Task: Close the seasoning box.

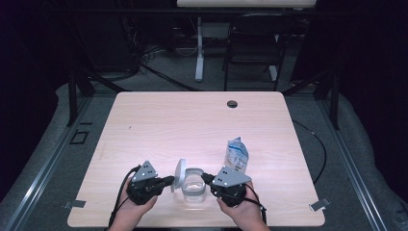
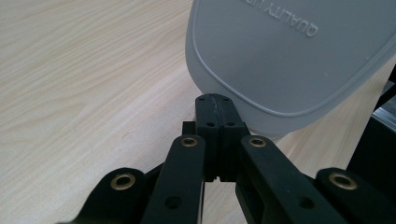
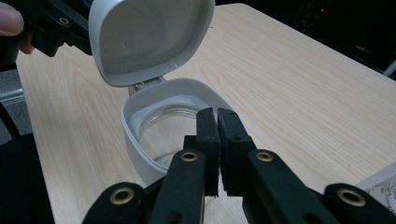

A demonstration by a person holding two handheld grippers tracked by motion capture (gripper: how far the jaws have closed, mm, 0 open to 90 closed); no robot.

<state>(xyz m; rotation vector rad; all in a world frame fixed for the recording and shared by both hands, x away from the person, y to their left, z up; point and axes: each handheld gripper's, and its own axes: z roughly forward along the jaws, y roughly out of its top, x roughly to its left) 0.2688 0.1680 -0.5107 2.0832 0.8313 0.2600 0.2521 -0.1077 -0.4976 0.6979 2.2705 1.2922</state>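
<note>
A clear container with a grey rim (image 1: 194, 191) stands near the table's front edge, its hinged grey lid (image 1: 179, 174) swung up to the left. My left gripper (image 1: 169, 180) is shut, and its tips rest against the lid's outer face (image 2: 289, 60) near its lower edge (image 2: 214, 98). My right gripper (image 1: 206, 178) reaches the container from the right. Its jaws are closed over the rim's near corner (image 3: 217, 112), one jaw inside the rim and one outside. The lid's hollow inner side (image 3: 149, 37) faces the right gripper view above the open container (image 3: 163, 126), which looks empty.
A blue and white pouch (image 1: 237, 154) stands just behind my right gripper, and its corner (image 3: 383, 186) lies at the right of the right gripper view. A cable hole (image 1: 232, 103) is at the table's far edge. A dark chair (image 1: 252, 38) stands beyond the table.
</note>
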